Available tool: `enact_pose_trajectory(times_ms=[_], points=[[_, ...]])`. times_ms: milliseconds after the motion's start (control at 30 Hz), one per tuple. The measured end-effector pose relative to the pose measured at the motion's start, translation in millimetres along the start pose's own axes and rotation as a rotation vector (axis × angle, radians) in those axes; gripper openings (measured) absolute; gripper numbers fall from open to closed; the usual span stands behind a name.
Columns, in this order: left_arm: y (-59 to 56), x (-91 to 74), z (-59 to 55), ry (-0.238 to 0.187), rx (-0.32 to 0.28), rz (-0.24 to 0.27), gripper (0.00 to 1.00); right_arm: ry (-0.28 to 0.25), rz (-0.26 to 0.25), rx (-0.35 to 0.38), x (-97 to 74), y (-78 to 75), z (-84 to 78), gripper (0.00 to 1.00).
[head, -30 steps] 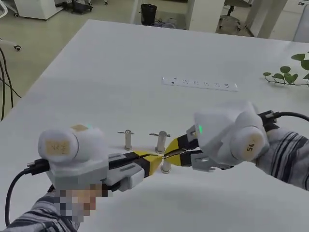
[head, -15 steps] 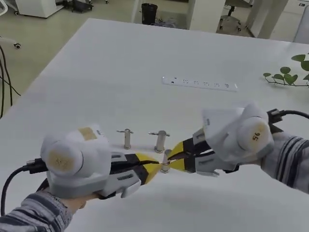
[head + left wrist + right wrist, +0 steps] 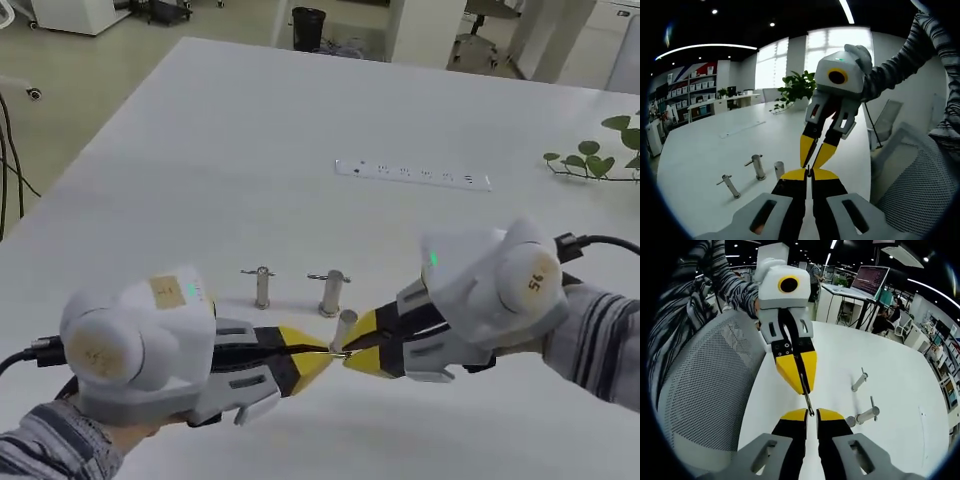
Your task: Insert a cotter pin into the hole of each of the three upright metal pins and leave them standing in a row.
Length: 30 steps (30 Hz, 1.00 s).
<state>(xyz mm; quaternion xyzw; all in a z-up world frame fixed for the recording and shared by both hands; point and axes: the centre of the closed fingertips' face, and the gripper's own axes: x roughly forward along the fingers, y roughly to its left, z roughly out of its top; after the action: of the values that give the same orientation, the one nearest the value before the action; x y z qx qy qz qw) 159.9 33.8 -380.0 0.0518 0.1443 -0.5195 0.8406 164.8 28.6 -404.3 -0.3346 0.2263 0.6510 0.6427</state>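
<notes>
Metal pins, three upright, cotter pins, three

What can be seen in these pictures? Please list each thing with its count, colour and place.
Table: one, white, under everything.
Pins: three, silver, upright, near part of the table.
Cotters: three, silver; two sit through the farther pins, one is held between the gripper tips.
Power strip: one, white, mid-table.
Plant: one, green, right edge of the table.
Bin: one, black, on the floor beyond the table.
Chair: one, pale mesh, beside the table.
Left gripper: white, yellow jaws, shut on the cotter.
Right gripper: same colours, tips at the cotter's end.
Sleeves: two, striped.
</notes>
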Motion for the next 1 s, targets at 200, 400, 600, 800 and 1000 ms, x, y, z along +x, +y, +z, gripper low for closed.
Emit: enact_pose_trajectory(times_ms=[200,400,600,800,1000], points=[[-4.1,-2.3,4.0,-0.019,0.001,-0.02,0.0,0.0,0.027,-0.005,1.4,6.8,1.3,0.0],[-7.1,-3.7,2.5,-0.016,-0.015,-0.03,0.0,0.013,0.035,-0.026,0.0,9.7,1.7,0.0],[-4.9,-1.4,1.8,-0.009,-0.011,0.0,0.0,0.038,0.021,-0.089,-2.3,9.3,0.1,0.0],[2.9,3.0,0.2,0.008,0.006,0.055,0.04,0.064,-0.018,-0.132,-4.7,1.4,-3.8,0.0],[10.8,7.1,-3.9,0.023,0.0,0.104,0.12,0.086,-0.048,-0.123,-7.2,-8.6,-12.3,0.0]])
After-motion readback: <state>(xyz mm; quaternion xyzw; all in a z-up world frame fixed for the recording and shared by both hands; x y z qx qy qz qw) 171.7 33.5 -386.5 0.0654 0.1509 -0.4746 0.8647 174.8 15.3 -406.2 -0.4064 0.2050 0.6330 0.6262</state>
